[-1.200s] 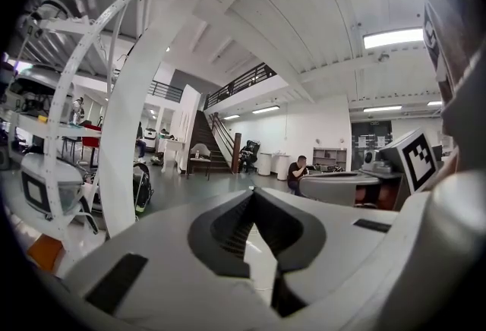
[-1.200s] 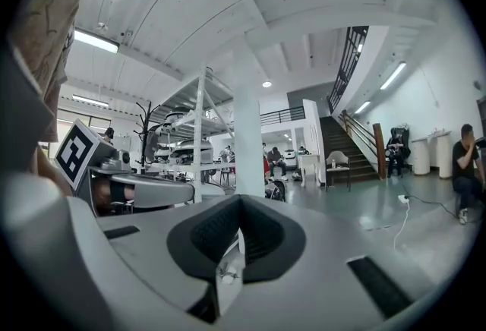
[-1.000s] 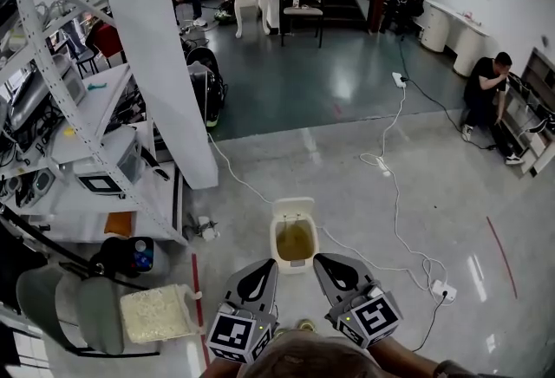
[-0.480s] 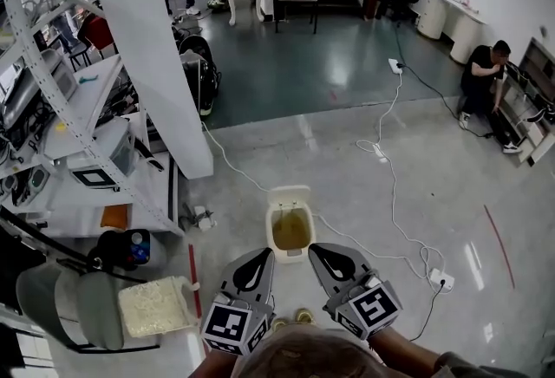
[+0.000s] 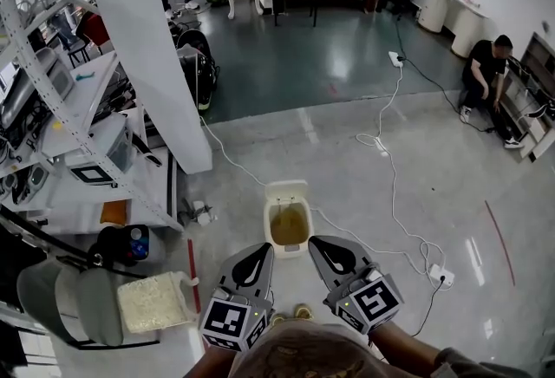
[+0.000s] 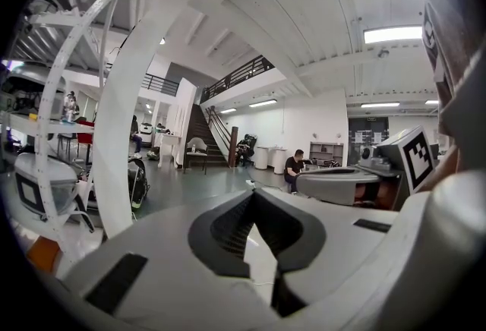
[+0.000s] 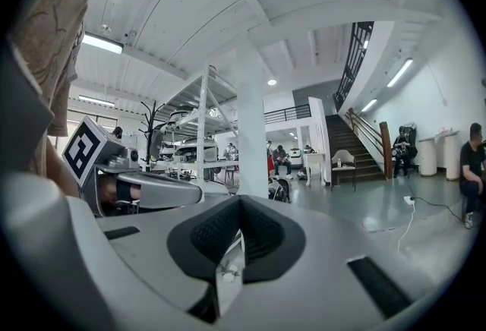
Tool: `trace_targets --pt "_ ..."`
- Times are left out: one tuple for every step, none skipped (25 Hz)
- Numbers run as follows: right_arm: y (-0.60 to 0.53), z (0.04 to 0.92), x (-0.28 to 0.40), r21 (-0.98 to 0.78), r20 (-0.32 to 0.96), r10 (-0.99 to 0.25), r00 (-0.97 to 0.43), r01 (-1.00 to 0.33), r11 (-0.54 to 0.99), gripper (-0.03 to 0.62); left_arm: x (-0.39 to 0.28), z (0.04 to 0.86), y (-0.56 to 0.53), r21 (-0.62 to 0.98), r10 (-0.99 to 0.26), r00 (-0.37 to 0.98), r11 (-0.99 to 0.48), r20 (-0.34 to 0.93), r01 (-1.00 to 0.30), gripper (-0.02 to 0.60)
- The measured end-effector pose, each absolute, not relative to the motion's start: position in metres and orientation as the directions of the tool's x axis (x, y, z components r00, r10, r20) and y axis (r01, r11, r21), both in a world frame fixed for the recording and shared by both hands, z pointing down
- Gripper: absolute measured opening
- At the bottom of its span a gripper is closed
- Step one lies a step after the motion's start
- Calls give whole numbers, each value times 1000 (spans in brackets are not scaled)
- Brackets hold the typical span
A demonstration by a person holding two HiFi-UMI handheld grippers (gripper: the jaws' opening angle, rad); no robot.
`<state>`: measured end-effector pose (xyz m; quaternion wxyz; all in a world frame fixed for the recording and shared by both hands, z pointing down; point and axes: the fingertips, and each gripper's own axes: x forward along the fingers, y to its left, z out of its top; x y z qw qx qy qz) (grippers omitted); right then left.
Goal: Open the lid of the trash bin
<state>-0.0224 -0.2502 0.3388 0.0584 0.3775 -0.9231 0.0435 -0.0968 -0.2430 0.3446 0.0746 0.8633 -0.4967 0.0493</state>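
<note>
Standing on the glossy floor just ahead of both grippers, the trash bin (image 5: 290, 250) had its white lid (image 5: 287, 191) raised at the far edge, with a yellowish inside showing. The left gripper (image 5: 258, 259) and the right gripper (image 5: 325, 250) were held side by side near the bin's near rim, neither one touching it. In its own view, the left gripper (image 6: 254, 204) had its jaws clenched, tips meeting, nothing between them. The right gripper (image 7: 239, 208) was the same, jaws pressed together and empty. A white column (image 5: 143, 47) and a metal rack (image 5: 52, 107) stood to the left. A white cable (image 5: 395, 194) ran across the floor to the right of the bin, and a person (image 5: 486, 73) crouched by the far right wall.
</note>
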Motion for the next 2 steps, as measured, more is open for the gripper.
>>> trace_targets --pt "-251 339 -22 -36 141 -691 -709 -701 712 31 -97 345 -244 79 -851 500 -494 162 -866 -6" --pt "-252 339 -21 -36 142 -690 -710 -700 713 31 -96 346 -245 79 -852 498 -492 164 -867 -6"
